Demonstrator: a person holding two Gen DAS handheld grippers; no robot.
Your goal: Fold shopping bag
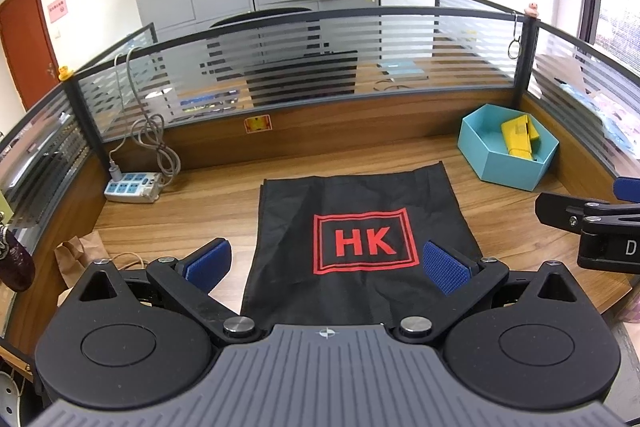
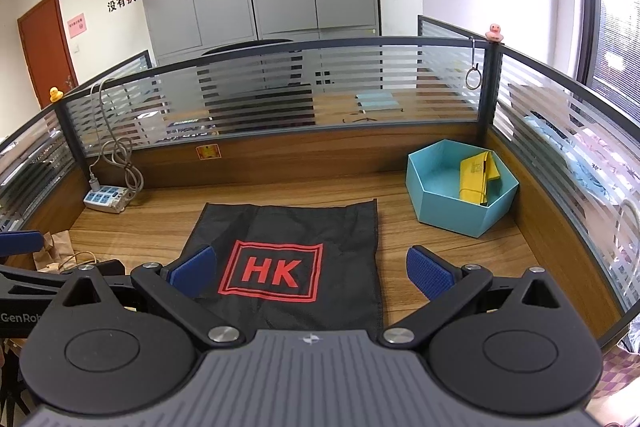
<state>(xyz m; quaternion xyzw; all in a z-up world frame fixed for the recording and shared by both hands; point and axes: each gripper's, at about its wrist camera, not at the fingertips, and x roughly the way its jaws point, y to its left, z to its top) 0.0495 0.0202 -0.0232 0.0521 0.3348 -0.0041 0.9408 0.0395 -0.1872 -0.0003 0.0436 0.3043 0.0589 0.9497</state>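
Note:
A black shopping bag (image 1: 352,203) with a red "HK" square lies flat on the wooden desk, also in the right wrist view as the bag (image 2: 292,231). My left gripper (image 1: 328,263) hovers above the bag's near edge, open, with nothing between its blue pads. My right gripper (image 2: 312,267) is likewise open above the bag's near part, empty. The right gripper shows at the right edge of the left wrist view (image 1: 588,219); part of the left gripper shows at the left edge of the right wrist view (image 2: 24,267).
A light blue hexagonal box (image 1: 508,167) holding a yellow folded item (image 1: 520,139) stands at the back right. A white power strip (image 1: 132,187) with a grey cable lies back left. Crumpled brown paper (image 1: 76,255) sits near left. Glass partitions (image 1: 280,67) ring the desk (image 1: 208,211).

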